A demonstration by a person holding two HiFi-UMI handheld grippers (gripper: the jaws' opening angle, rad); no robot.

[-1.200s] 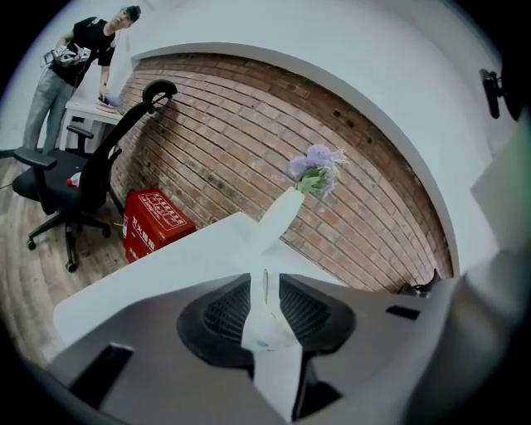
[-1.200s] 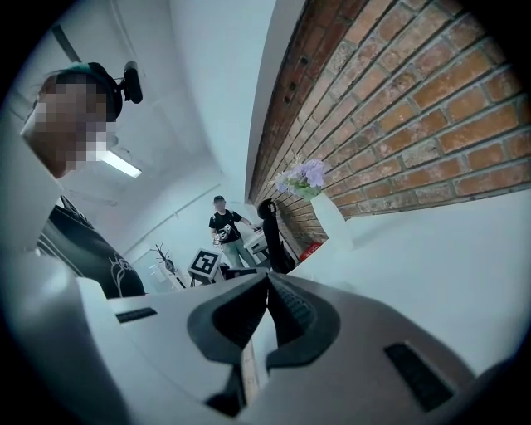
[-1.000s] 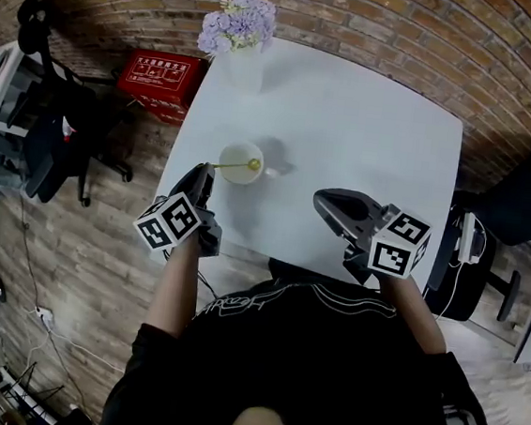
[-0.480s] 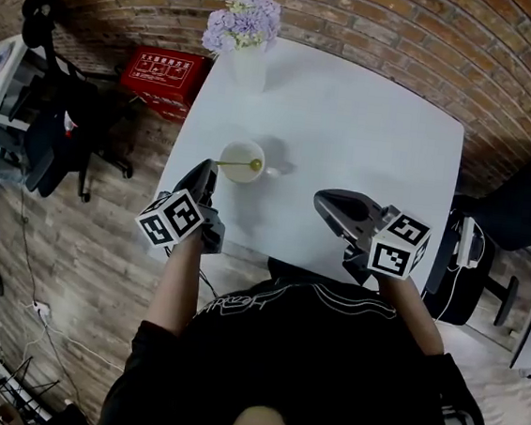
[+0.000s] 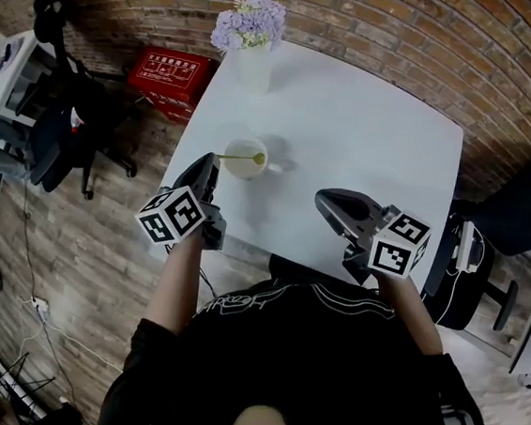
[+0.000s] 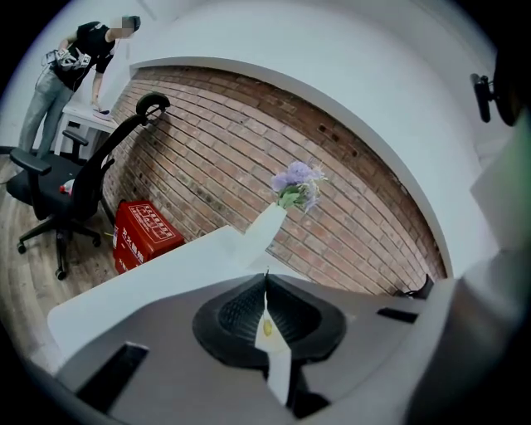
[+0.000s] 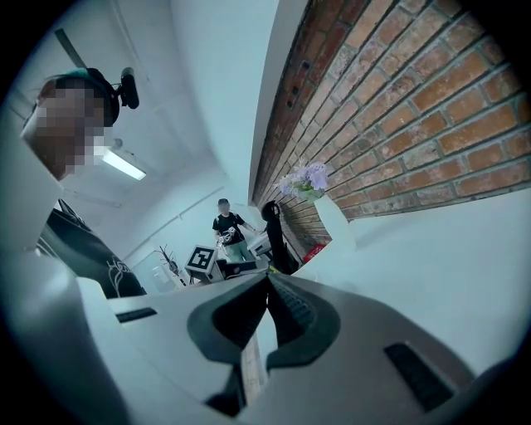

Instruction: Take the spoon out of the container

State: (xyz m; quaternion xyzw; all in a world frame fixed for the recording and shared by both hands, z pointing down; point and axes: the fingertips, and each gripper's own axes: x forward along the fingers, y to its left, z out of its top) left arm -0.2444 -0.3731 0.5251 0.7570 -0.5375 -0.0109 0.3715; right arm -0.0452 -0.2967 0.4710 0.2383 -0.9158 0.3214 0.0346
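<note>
A curved red-brick wall (image 5: 389, 26) runs across the top of the head view, behind a white counter (image 5: 369, 123) at upper centre. A white vase of purple flowers (image 5: 251, 28) stands on the counter's far left corner. Wooden plank floor (image 5: 73, 253) fills the left side, with a red box (image 5: 171, 76) against the wall and a black office chair (image 5: 61, 134) at the left edge. Another dark chair (image 5: 521, 201) sits at the right edge. In the right gripper view, a strip light (image 7: 124, 164) glows on the white ceiling at upper left.

Head view: we look steeply down on the bench (image 5: 368, 133).
Both gripper views: low over it, facing the shared flowers (image 6: 297, 184).
</note>
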